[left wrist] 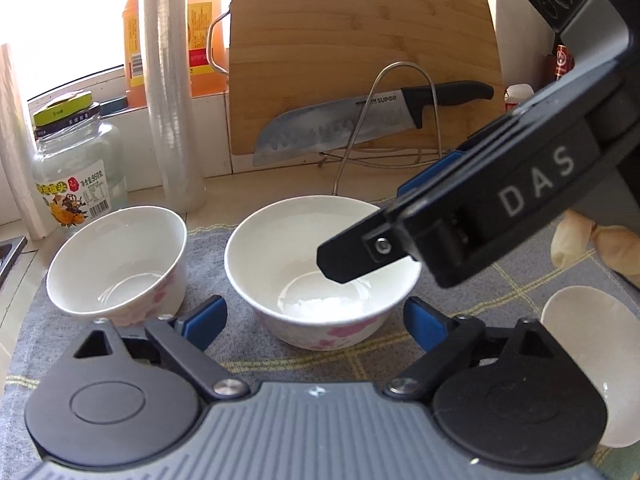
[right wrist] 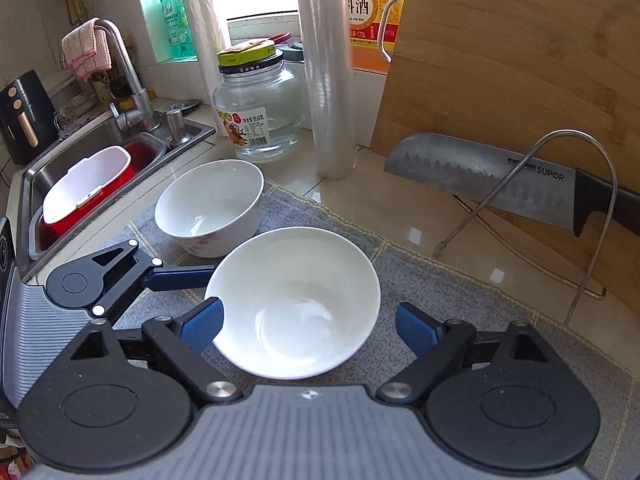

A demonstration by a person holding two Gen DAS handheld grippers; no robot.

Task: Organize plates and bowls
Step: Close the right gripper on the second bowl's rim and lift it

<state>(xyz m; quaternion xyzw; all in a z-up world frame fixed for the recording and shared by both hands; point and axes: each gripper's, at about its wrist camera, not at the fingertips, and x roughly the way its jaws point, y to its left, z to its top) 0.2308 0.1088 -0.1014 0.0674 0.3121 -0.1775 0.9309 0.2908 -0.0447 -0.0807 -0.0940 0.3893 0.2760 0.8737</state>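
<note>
Left gripper [left wrist: 316,320]: jaws are seen spread wide, nothing held between them. The near bowl [left wrist: 320,268], white with pink flowers on its outer wall, is framed between the blue pads [left wrist: 204,322] but no contact can be made out.

Right gripper [right wrist: 310,330]: jaws likewise held open, empty. The same near bowl [right wrist: 296,300] is seen lying between its blue pads [right wrist: 202,324]; the left pad appears to sit at the bowl's rim, though contact cannot be confirmed. In the left wrist view the right gripper [left wrist: 460,236] is seen reaching in from the right, one finger tip over the bowl's rim.

A second bowl [left wrist: 120,264], also white with pink flowers, is noted upright to the left of the first, near it but apart. In the right wrist view this second bowl [right wrist: 210,206] lies beyond the near one. Both bowls are set on a grey checked cloth [left wrist: 224,248] spread on the table [right wrist: 400,208].

A white plate [left wrist: 592,320] is partly seen at the right edge of the cloth.

Further out: a glass jar [right wrist: 260,116], a roll of cling film [right wrist: 328,72], a wooden cutting board [left wrist: 360,52] leaning upright with a knife [left wrist: 360,120] resting in a wire rack [right wrist: 560,208]. A sink [right wrist: 80,160] holding a red-and-white tub [right wrist: 86,188] is recorded at far left.
</note>
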